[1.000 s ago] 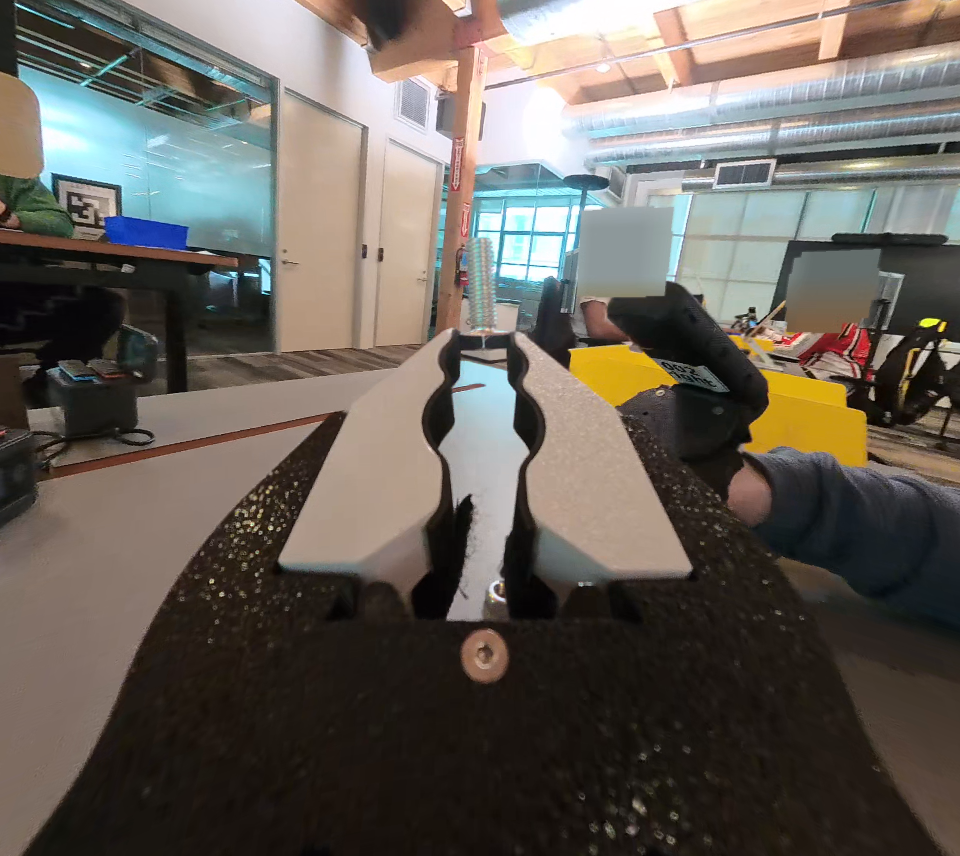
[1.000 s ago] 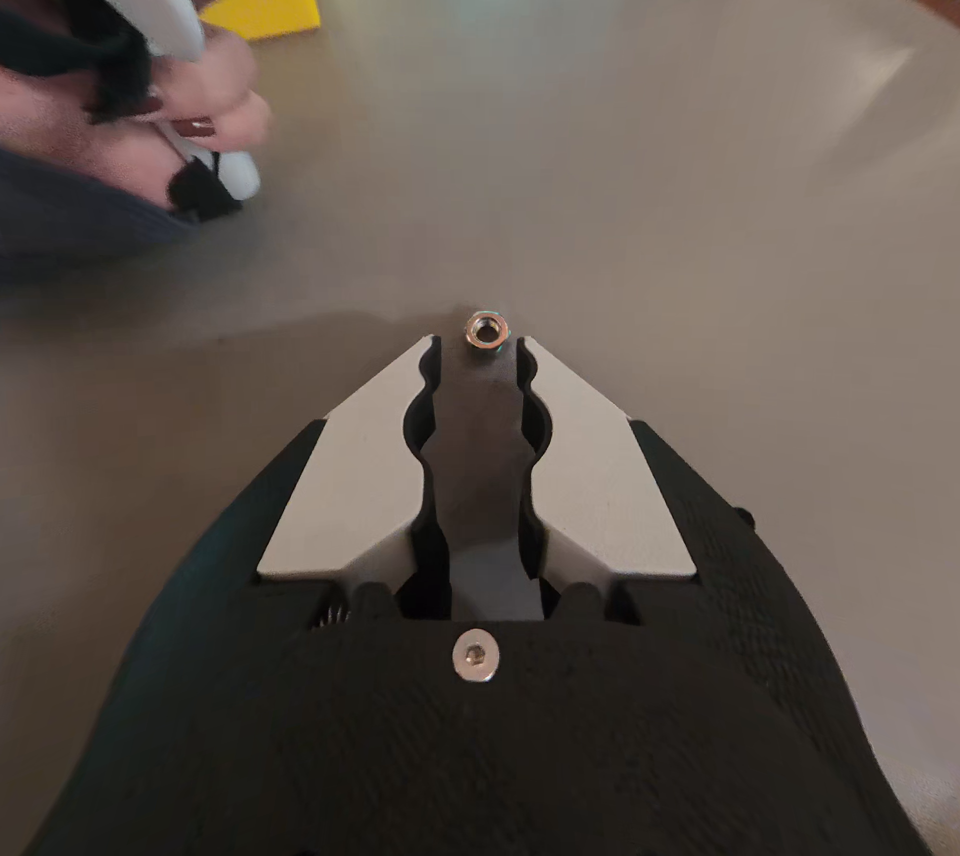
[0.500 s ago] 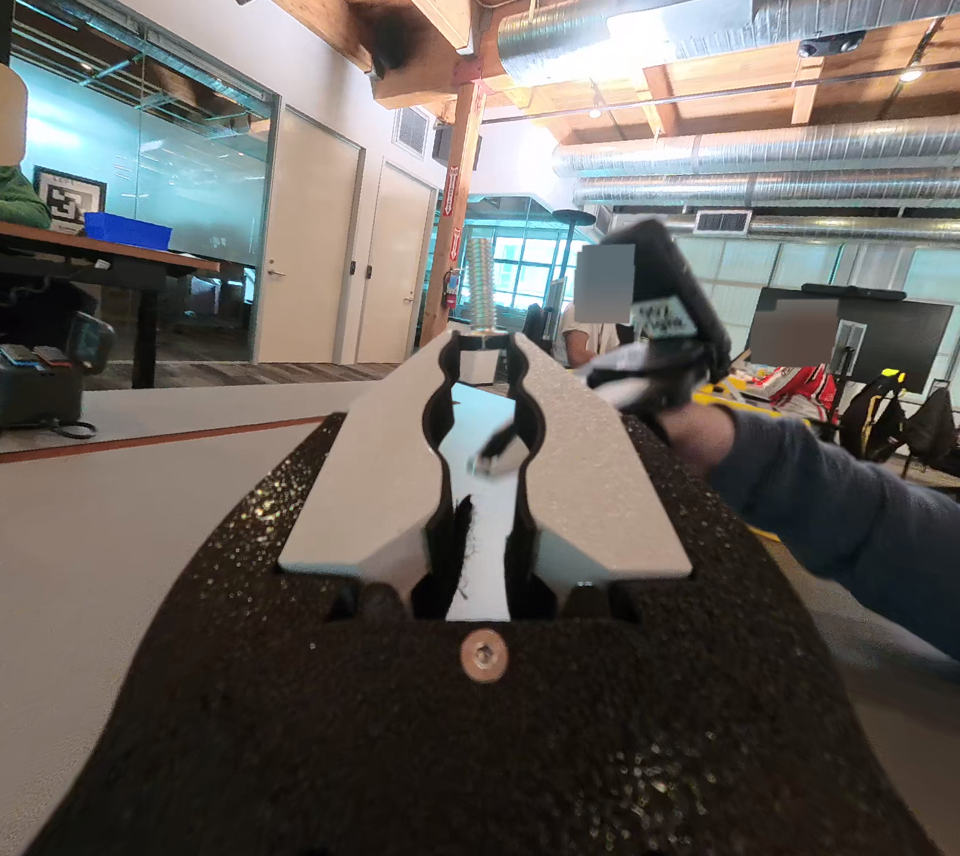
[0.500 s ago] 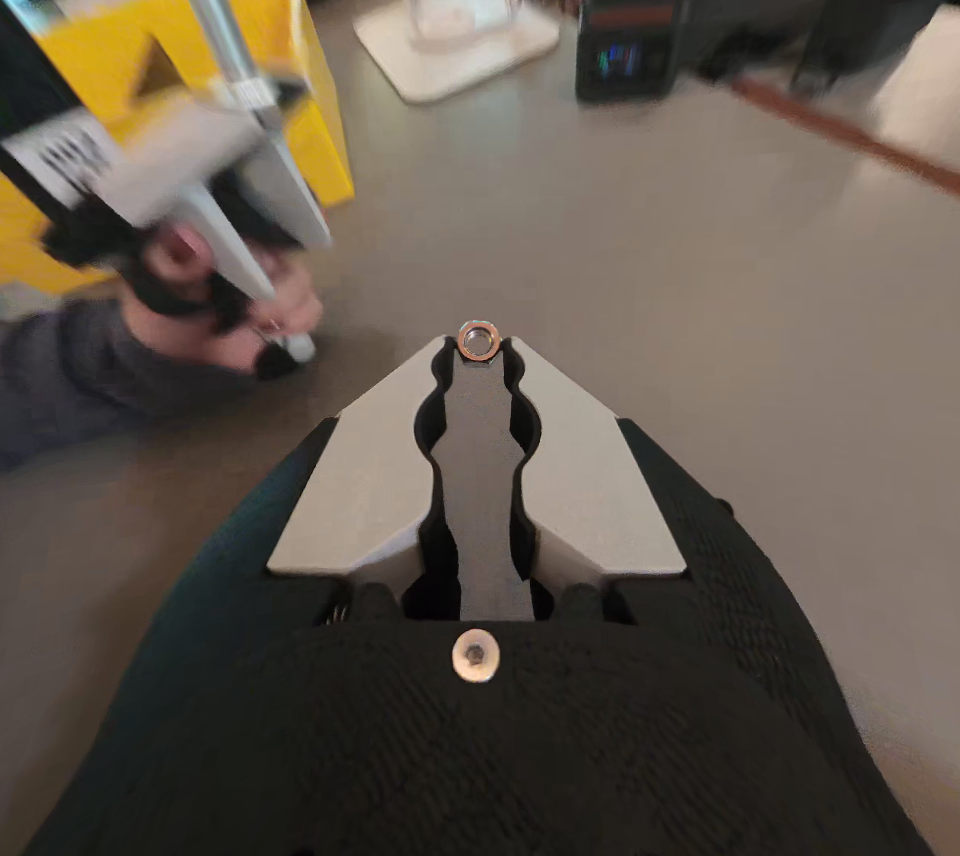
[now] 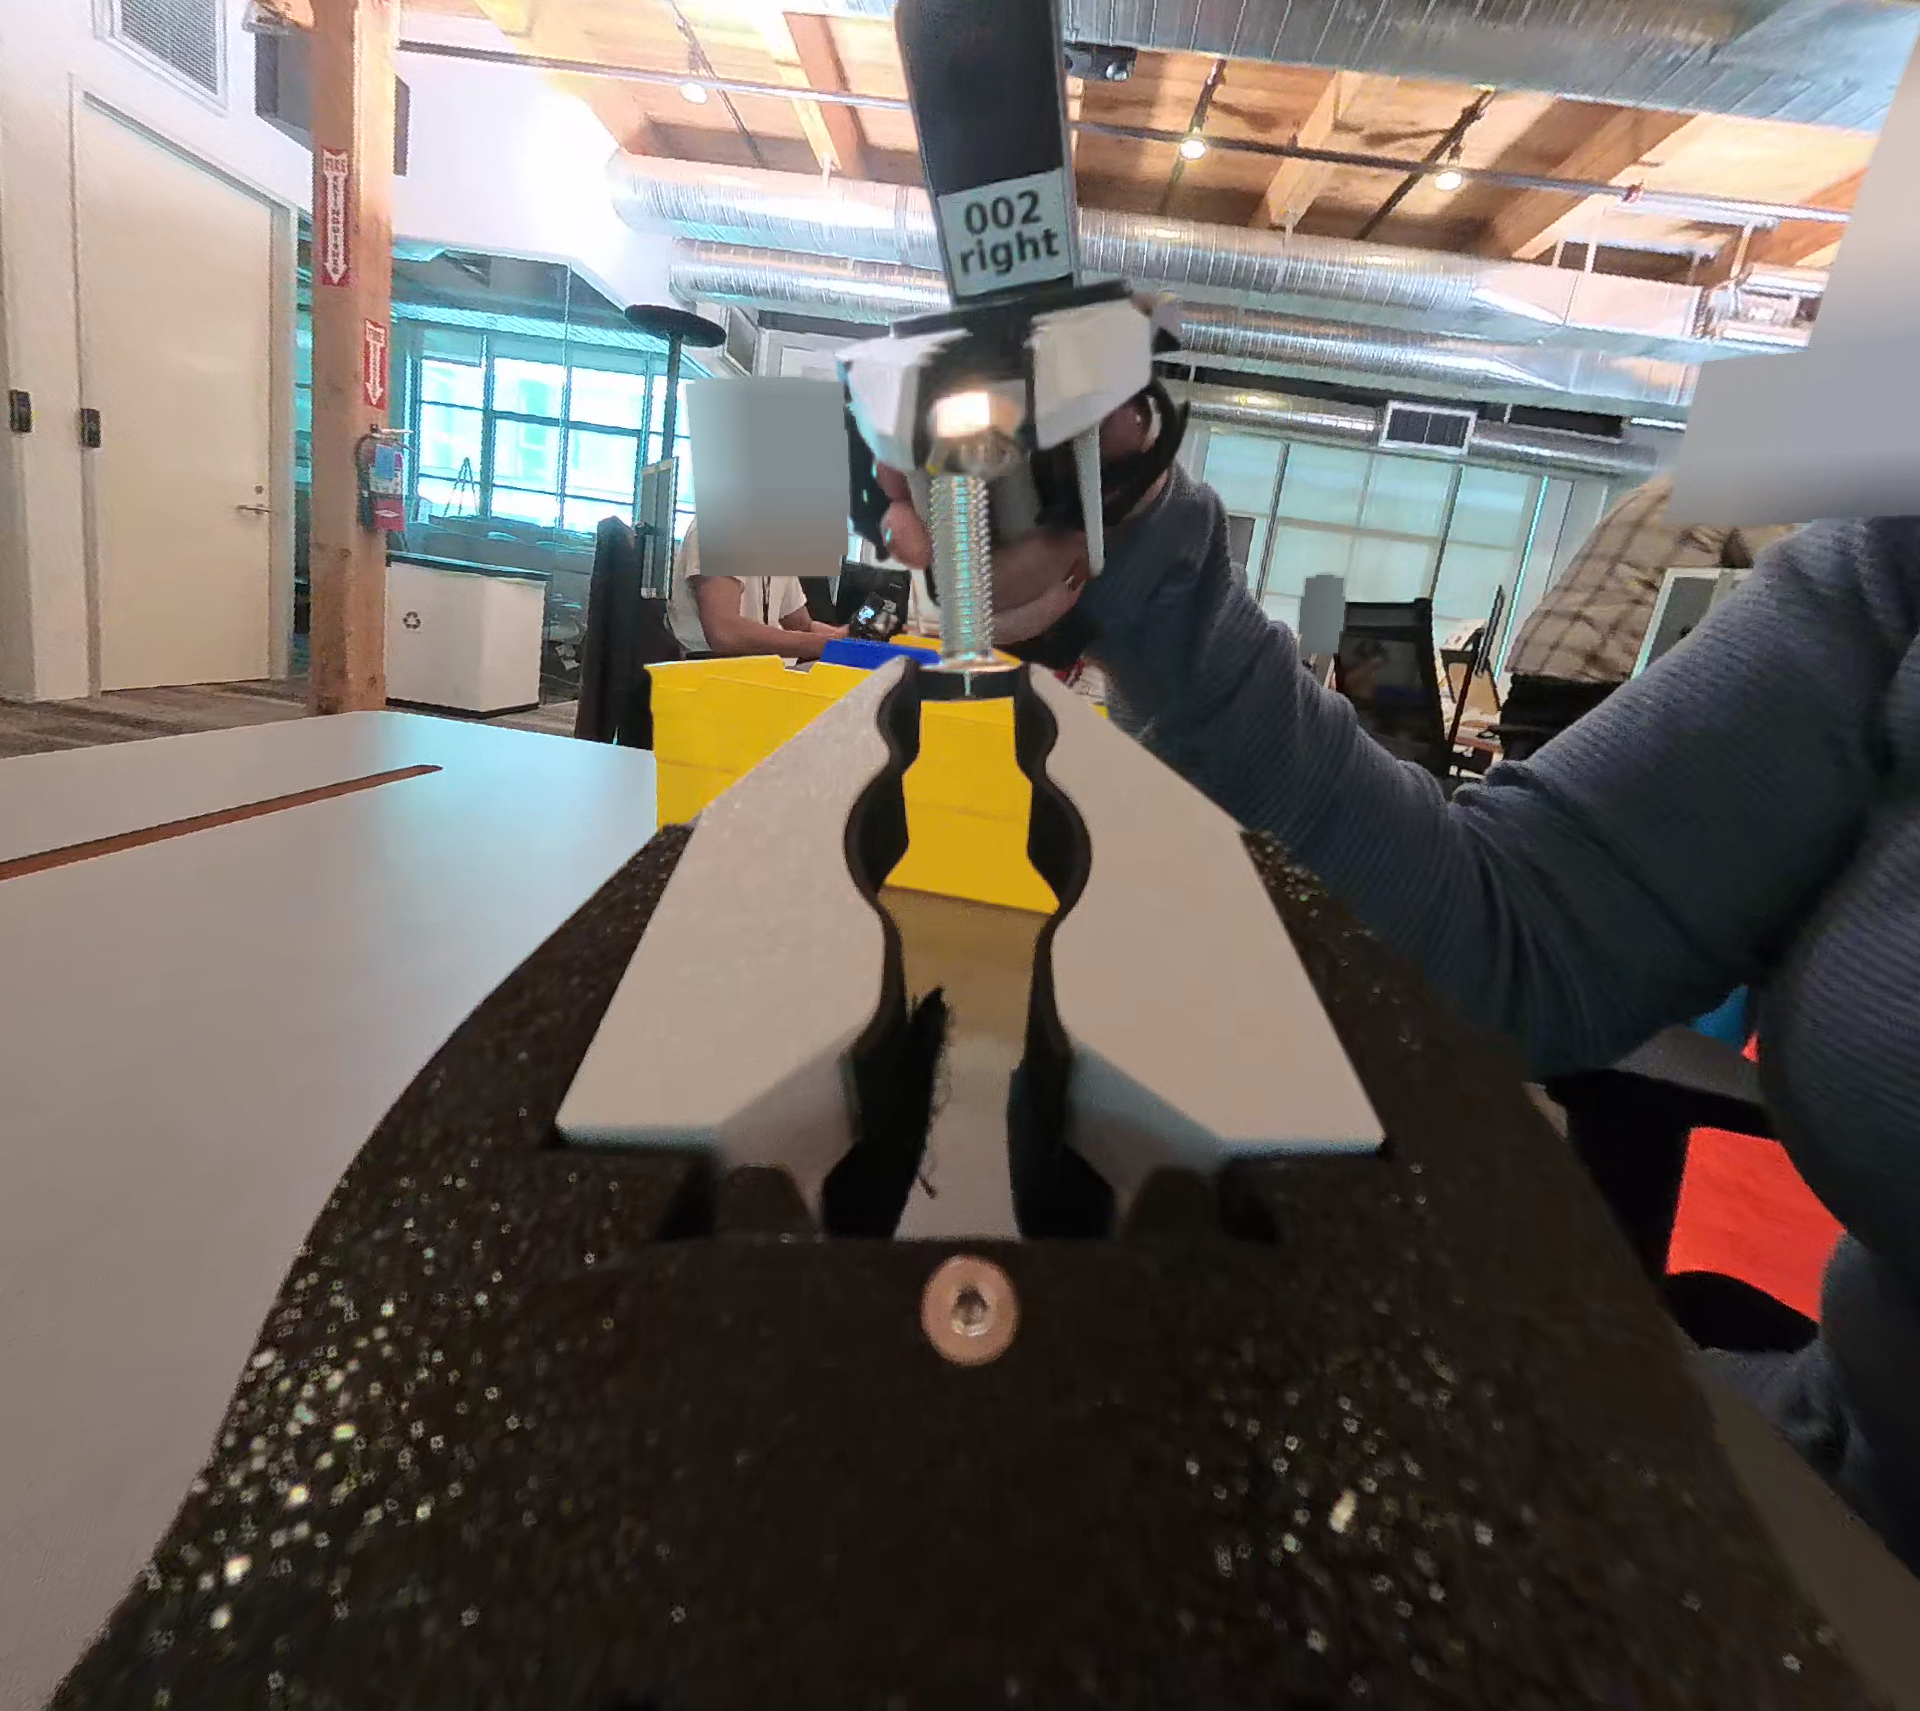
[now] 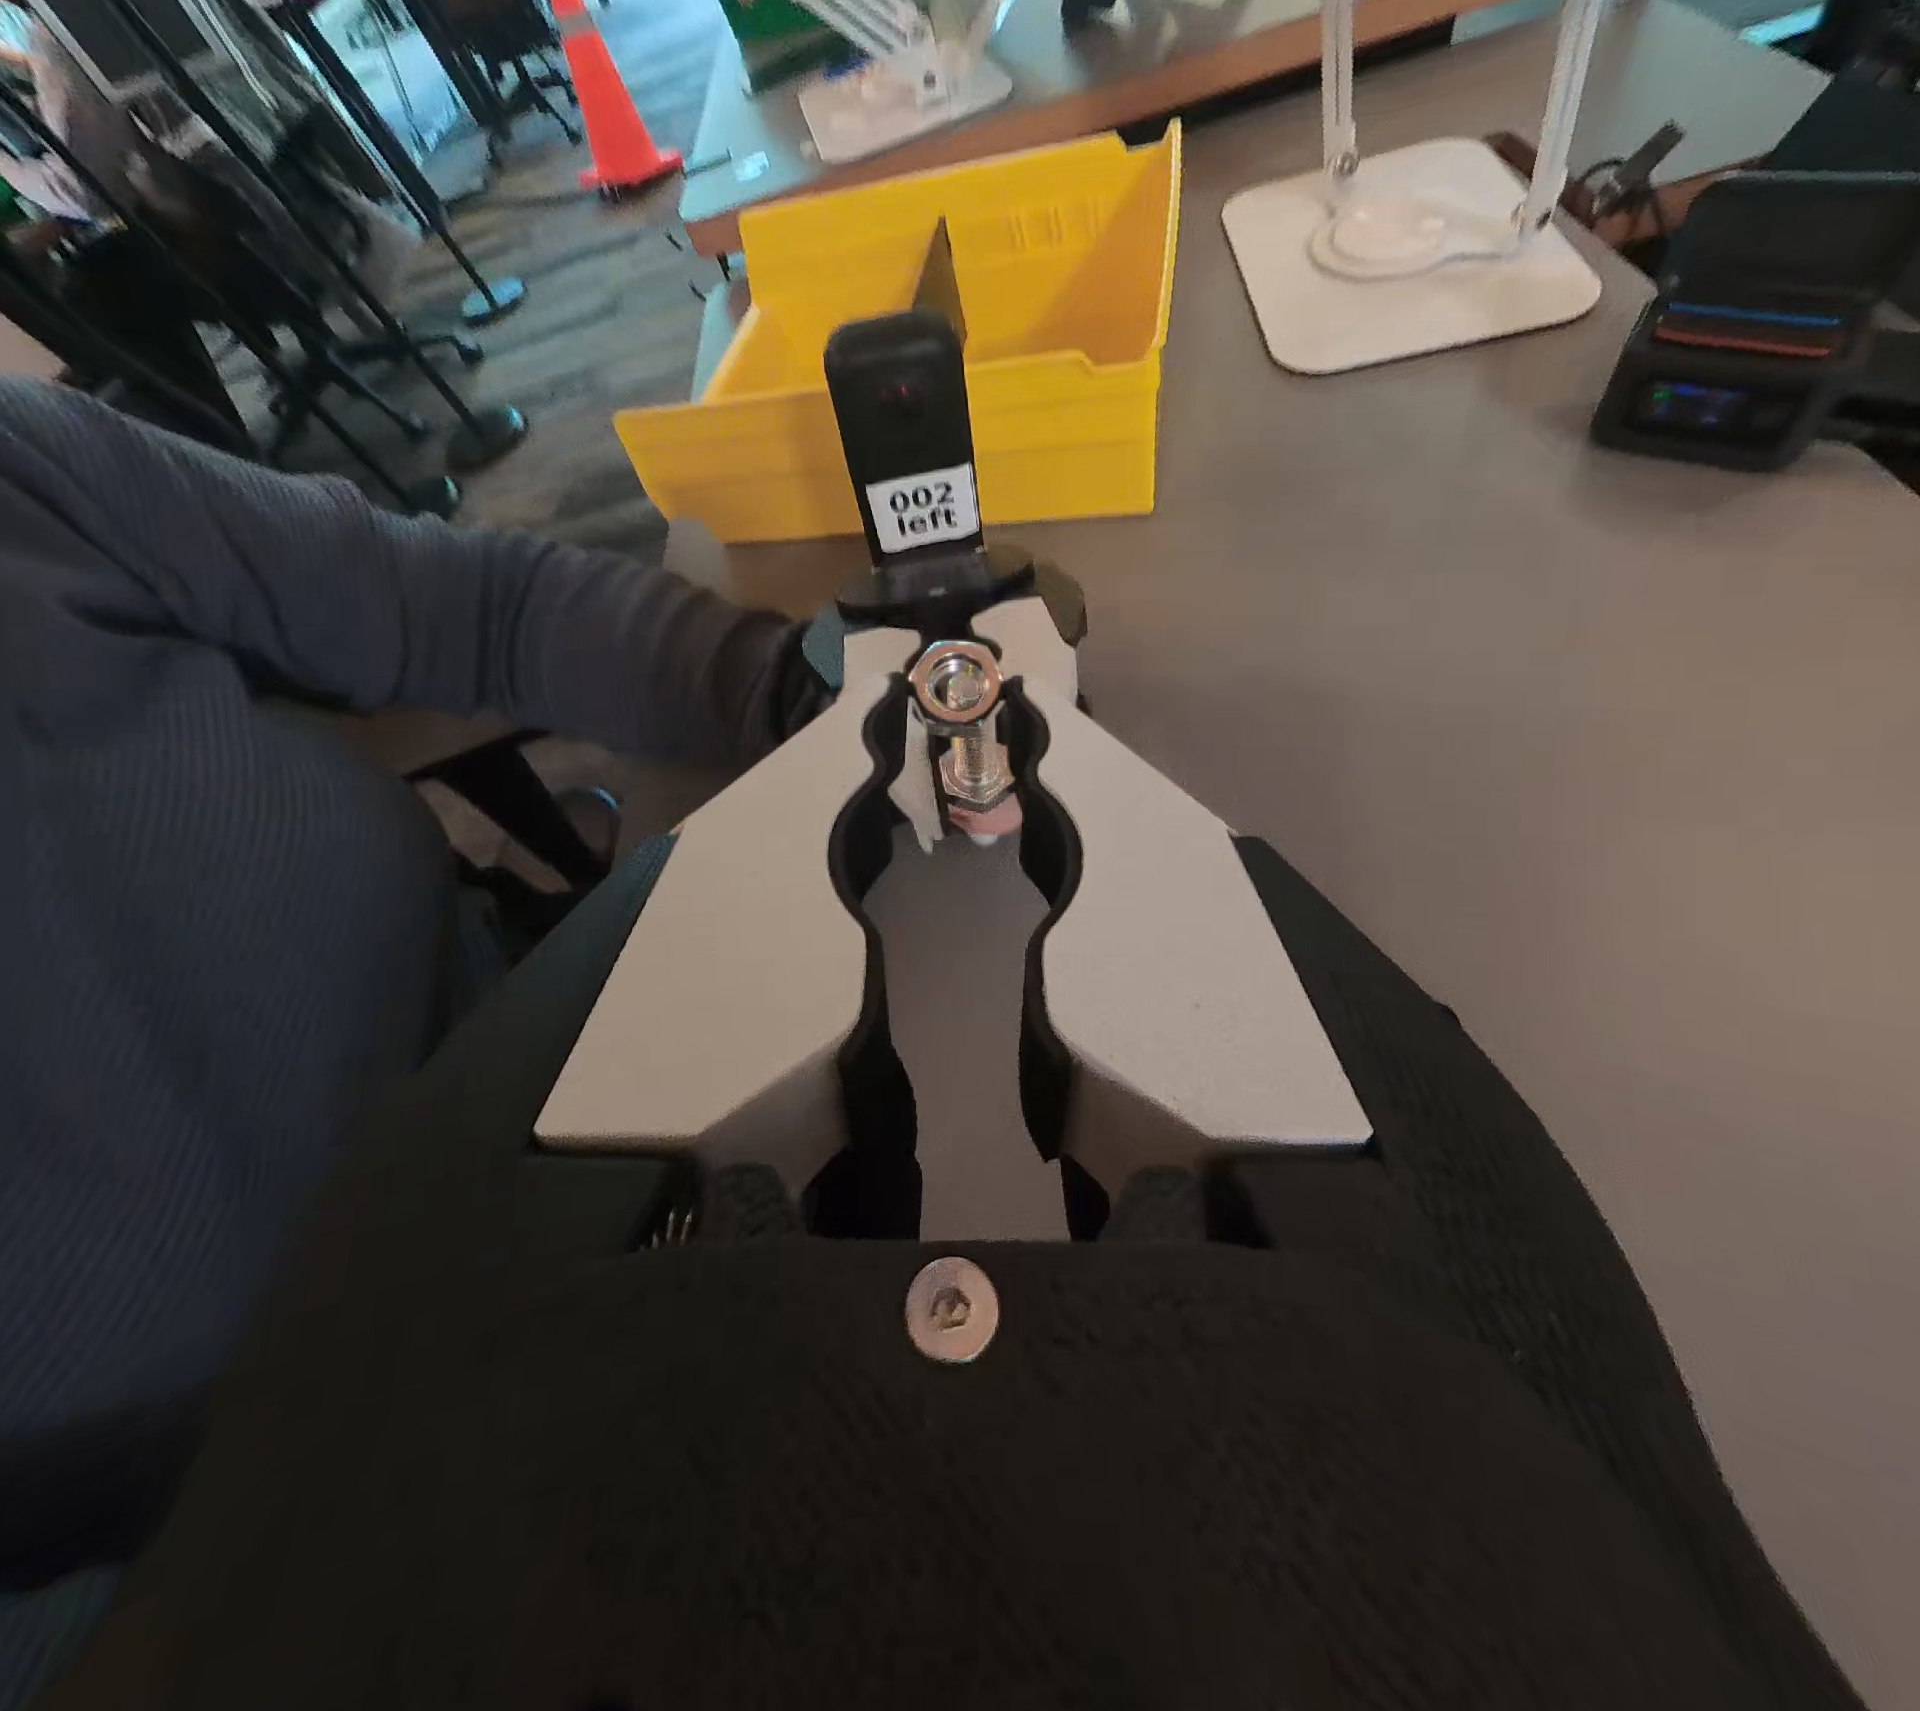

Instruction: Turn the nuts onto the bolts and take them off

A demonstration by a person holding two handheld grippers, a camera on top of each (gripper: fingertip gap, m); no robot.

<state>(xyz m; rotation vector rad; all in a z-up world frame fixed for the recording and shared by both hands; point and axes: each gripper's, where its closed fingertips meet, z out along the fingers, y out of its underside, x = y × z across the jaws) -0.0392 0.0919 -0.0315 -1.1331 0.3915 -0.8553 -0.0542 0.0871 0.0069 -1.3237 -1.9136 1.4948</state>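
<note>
My left gripper (image 5: 968, 682) points level across the grey table (image 5: 260, 882), its tips pinched on the hex head of the bolt (image 5: 964, 565), whose threaded shank stands upright above them. My right gripper (image 5: 977, 425) comes down from above, handle up, my sleeved forearm (image 5: 1403, 830) reaching in from the right; its tips clamp the hex nut (image 6: 954, 687) and set it on the bolt's top end. From the right wrist view I look straight down through the nut at the bolt. I cannot tell whether the threads have caught. A yellow bin (image 6: 1039, 414) sits just behind on the table.
</note>
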